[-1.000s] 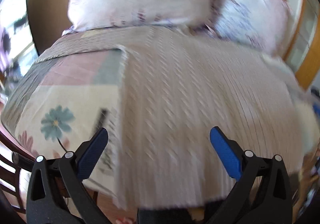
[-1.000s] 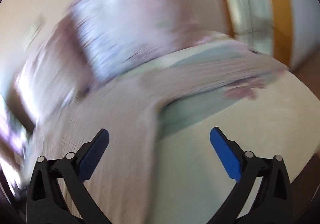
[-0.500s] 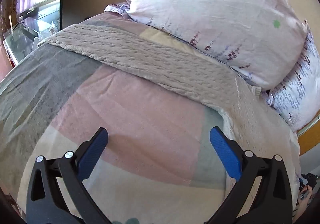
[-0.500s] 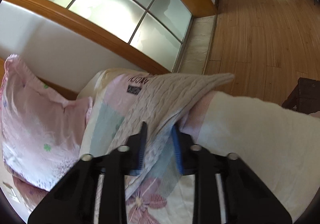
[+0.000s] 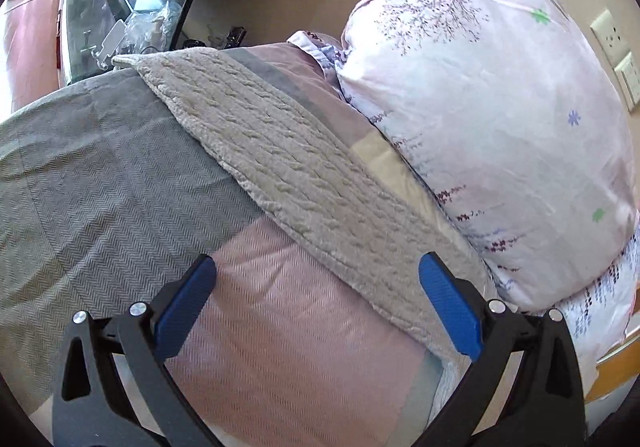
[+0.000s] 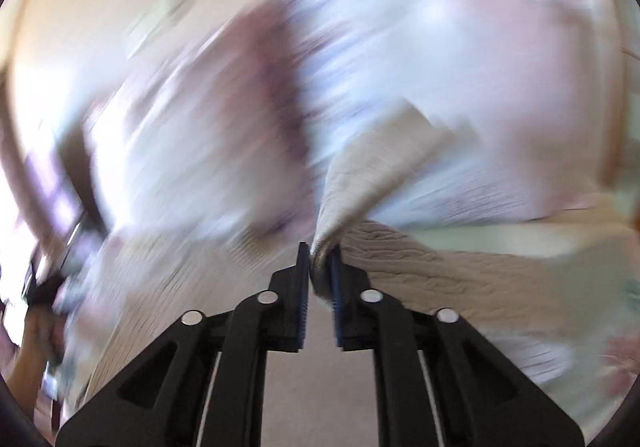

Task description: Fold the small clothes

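A beige cable-knit garment [image 5: 288, 175] lies in a long strip across the patchwork bedspread [image 5: 100, 183], running from far left to near right. My left gripper [image 5: 316, 303] is open and empty, just above the bedspread, with the knit's edge by its right finger. My right gripper [image 6: 320, 267] is shut on a bunched edge of the same knit [image 6: 420, 267] and holds it lifted; this view is badly blurred.
A large pink floral pillow [image 5: 500, 127] leans against the wall at the right, with a second pillow [image 5: 600, 307] below it. A glass-topped stand with clutter [image 5: 120, 23] sits beyond the bed's far left. Wall sockets [image 5: 616, 55] are at the right.
My right gripper shut on the knit's edge and is swinging it fast toward the pillows. My left gripper stayed open and moved closer to the knit strip.
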Demonstrator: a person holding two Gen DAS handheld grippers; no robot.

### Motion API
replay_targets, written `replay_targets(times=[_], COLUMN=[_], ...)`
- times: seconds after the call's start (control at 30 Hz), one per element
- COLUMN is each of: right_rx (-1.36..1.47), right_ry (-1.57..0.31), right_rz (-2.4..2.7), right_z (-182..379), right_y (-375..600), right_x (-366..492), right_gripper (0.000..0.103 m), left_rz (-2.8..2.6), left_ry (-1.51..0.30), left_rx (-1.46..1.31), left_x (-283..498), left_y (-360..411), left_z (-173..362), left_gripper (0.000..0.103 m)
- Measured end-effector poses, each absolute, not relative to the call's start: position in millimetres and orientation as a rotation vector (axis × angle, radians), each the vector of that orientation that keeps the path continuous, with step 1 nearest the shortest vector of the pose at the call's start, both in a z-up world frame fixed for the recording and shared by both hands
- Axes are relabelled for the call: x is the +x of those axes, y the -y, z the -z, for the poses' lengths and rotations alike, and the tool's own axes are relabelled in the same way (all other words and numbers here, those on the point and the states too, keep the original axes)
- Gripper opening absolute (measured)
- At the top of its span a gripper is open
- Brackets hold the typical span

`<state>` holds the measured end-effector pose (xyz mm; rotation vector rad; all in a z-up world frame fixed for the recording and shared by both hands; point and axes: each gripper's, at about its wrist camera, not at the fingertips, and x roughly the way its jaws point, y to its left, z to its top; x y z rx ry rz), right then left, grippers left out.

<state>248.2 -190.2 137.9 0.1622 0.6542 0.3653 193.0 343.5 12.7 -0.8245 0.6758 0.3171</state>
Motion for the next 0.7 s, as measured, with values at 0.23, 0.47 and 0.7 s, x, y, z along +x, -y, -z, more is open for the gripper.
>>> replay_targets(times=[0.23, 0.47, 0.7], right_rx=[0.1, 0.197, 0.248], right_ry=[-0.685, -0.692, -0.721], right_rz=[-0.426, -0.156, -0.103], right_z=[-116.0, -109.8, -85.0], right_y=[167.2, 285.3, 309.6], right_x=[238.8, 220.3, 206.7], right_gripper=[0.078, 0.084, 0.084], left_rz=[-0.373, -0.436, -0.45], left_ry=[-0.609, -0.588, -0.611], left_rx=[-0.96, -1.07, -0.869], left_x=[196.9, 209.0, 236.1], left_y=[-393.1, -450.9, -434.0], left_z=[-9.4, -2.2, -41.3], left_gripper=[0.079, 0.043, 0.006])
